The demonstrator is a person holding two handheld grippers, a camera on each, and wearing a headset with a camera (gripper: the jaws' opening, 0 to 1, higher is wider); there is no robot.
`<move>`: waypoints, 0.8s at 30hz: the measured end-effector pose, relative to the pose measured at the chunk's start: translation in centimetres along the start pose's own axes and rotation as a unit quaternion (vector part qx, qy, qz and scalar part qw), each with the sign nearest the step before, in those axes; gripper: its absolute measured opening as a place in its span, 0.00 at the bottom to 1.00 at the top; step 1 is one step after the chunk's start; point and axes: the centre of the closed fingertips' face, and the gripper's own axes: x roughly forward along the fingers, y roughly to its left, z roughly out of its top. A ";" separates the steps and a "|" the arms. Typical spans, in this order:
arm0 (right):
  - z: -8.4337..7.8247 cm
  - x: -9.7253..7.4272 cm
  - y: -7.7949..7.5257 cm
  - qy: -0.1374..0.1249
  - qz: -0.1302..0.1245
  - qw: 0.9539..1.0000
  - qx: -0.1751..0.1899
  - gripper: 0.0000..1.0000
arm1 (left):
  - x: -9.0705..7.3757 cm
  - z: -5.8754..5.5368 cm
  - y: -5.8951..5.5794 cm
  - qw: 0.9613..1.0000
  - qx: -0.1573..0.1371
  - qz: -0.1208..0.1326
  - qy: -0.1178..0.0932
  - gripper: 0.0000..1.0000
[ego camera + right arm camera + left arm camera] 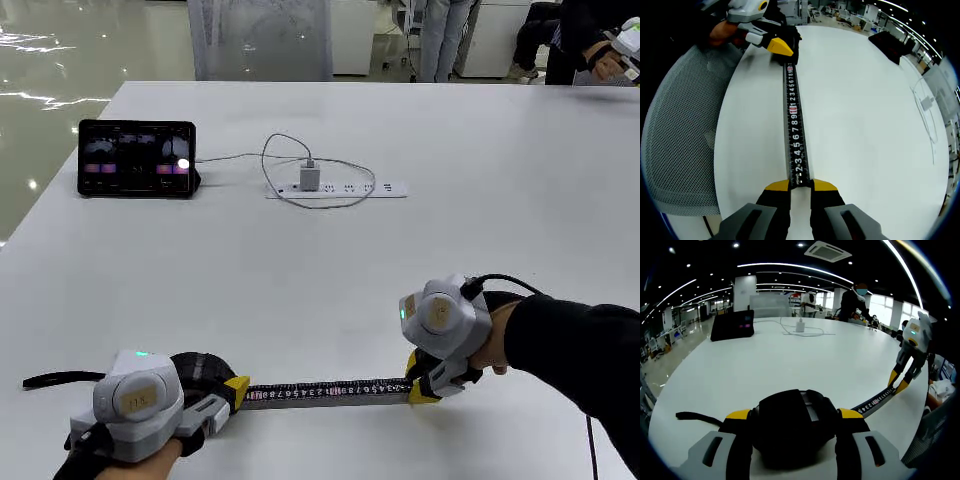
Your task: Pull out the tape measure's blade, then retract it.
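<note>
Near edge of the desk (pixel 400 200), low in the head view. The left gripper (pixel 222 398) is clamped round the tape measure's black case (pixel 200 368), one jaw on each flank. A loose black strap (pixel 55 379) trails off to the left of it. The right gripper (pixel 428 385) sits well to the right, jaws pinched on the tip of the blade (pixel 325 391).

The blade is out and lies flat on the desk, numbers up, in one straight line from case to right gripper. Its long axis runs left to right across the person's front, roughly along the near edge. The right gripper view looks straight down the blade at the case, so that gripper is lined up with the blade's axis.

Judgement: the pull-out looks done or close to it. Retracting calls for the right gripper to travel leftward along that same line toward the case while the left one pins the case. Letting go of the tip out here would probably make the blade whip back.
</note>
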 end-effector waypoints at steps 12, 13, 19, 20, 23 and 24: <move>0.3 0.0 0.1 -0.013 0.005 1.000 -0.017 0.11 | 0.0 0.0 -0.1 1.000 0.000 -0.002 -0.002 0.63; 0.3 0.0 0.1 -0.015 0.005 1.000 -0.019 0.11 | 0.0 0.0 -0.1 1.000 -0.001 -0.002 -0.002 0.63; 0.5 0.0 0.1 -0.028 0.003 0.999 -0.019 0.11 | 0.0 0.0 -0.1 1.000 -0.001 -0.003 -0.002 0.63; 0.5 0.0 0.1 -0.030 0.003 0.999 -0.019 0.11 | 0.0 0.0 -0.1 1.000 -0.001 -0.003 -0.002 0.63; 0.6 0.1 0.1 -0.031 0.004 0.999 -0.022 0.11 | 0.0 0.0 -0.1 1.000 -0.001 -0.003 -0.002 0.63; 0.6 0.1 0.1 -0.029 0.004 0.999 -0.022 0.11 | 0.0 0.0 -0.1 1.000 -0.001 -0.004 -0.002 0.63</move>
